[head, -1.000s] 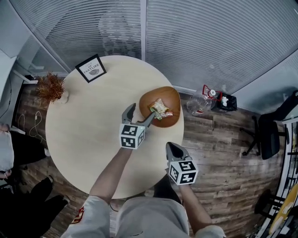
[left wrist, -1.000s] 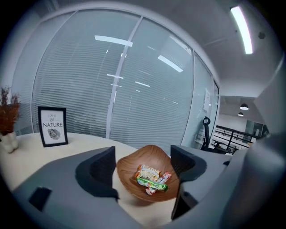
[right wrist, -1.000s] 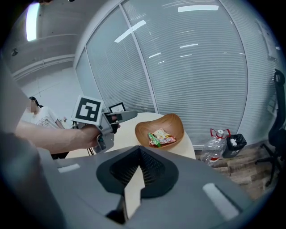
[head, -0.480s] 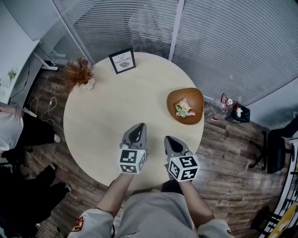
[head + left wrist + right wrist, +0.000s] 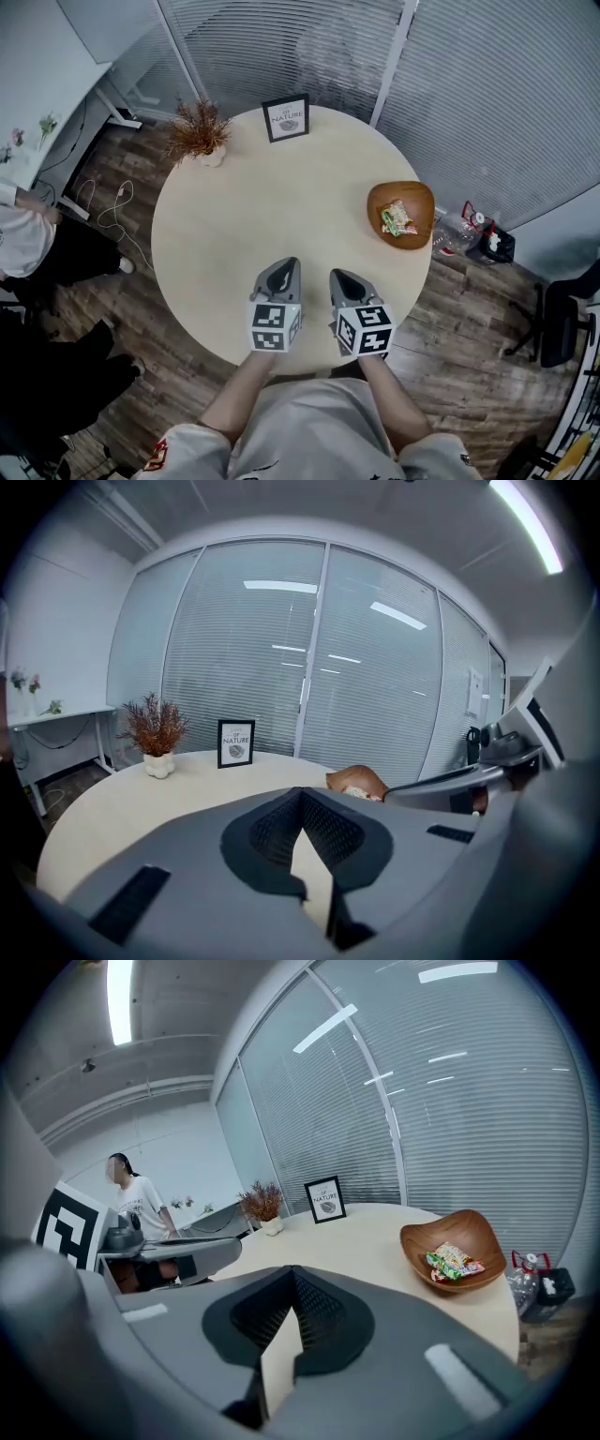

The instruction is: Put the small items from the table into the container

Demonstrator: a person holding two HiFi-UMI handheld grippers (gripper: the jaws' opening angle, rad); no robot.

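- Far left edge of the head view: a person [image 5: 21, 246] in a white top stands on the wood floor, off the table.
- Upper left of the table: dried plant [image 5: 199, 134] in a small pale vase, at the rim.
- Just right of it, top centre: framed sign [image 5: 286, 117], upright, near the far rim.
- Round pale table [image 5: 234, 220]: I see no loose items on its bare top.
- Lower centre, over the near rim: my left gripper [image 5: 284, 265]. Its own view shows the jaws together at the tips [image 5: 302, 794], nothing between them.
- Just beside it to the right, not touching: my right gripper [image 5: 337, 276]. Jaws also together [image 5: 292, 1276], empty.
- Both grippers point toward the far side of the table, well apart from the container.
- Right side of the table, close to the rim: wooden bowl [image 5: 378, 199]. Snack packets [image 5: 397, 220] lie inside it; they also show in the right gripper view [image 5: 455, 1262].
- On the floor right of the table: a clear bottle [image 5: 448, 242] and a dark bag [image 5: 494, 245].
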